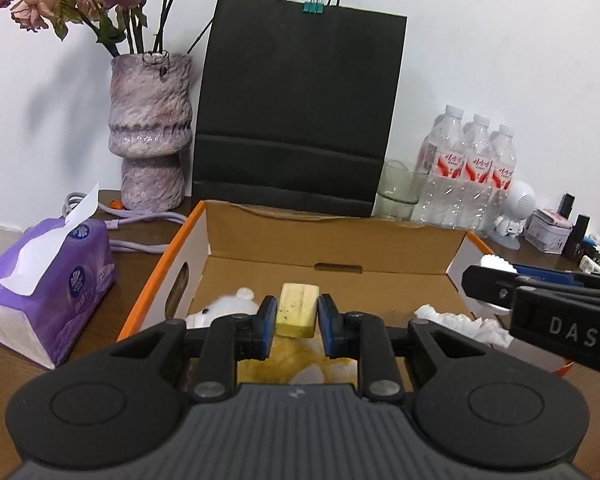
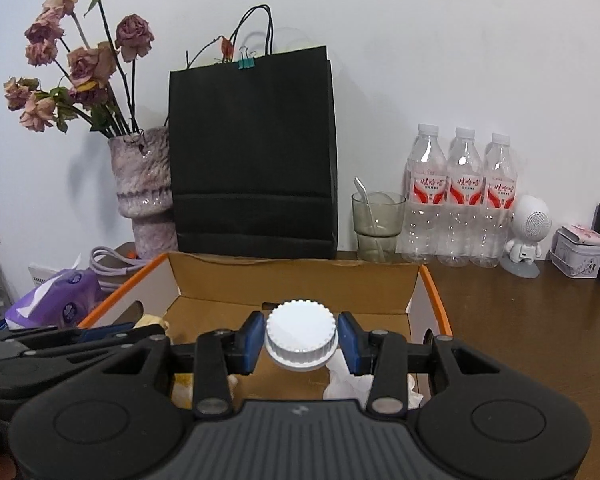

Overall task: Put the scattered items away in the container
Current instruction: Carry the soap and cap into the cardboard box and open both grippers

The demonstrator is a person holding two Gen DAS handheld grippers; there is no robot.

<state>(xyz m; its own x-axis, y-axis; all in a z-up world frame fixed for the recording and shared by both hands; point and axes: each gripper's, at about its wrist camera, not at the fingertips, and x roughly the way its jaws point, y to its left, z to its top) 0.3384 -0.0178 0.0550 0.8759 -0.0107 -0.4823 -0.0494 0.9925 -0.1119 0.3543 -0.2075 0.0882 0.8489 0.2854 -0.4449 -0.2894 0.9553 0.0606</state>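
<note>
Left gripper [image 1: 297,312] first: its blue pads are clamped on a yellow eraser-like block [image 1: 297,309], one pad on each long side, so the block's long axis runs straight ahead along the fingers, away from the camera. It hangs over the open cardboard box [image 1: 256,236], and directly beneath it sit a white plush toy [image 1: 224,308] and something yellow and fuzzy on the box floor. So the drop is simply downward; nothing lies sideways of the target.

Over to the right gripper [image 2: 301,336]: it pinches a white ribbed cap [image 2: 300,334], which seems to top a small jar or bottle, though the body below is hidden. This load too is above the box interior, toward the box's right end, with crumpled white tissue [image 2: 342,380] just under and beside it. In the left view the right gripper comes in from the right edge, over the box's right wall.

Both hands are therefore inside the box's footprint, left one over the middle, right one over the right end, well apart from each other. My read: each only needs to lower and part its fingers. The capped item, round and probably top-heavy, may roll on the tissue. Behind the box stand a black paper bag [image 2: 252,152], a purple vase [image 1: 150,128] and water bottles [image 2: 460,196], all beyond the far wall.
</note>
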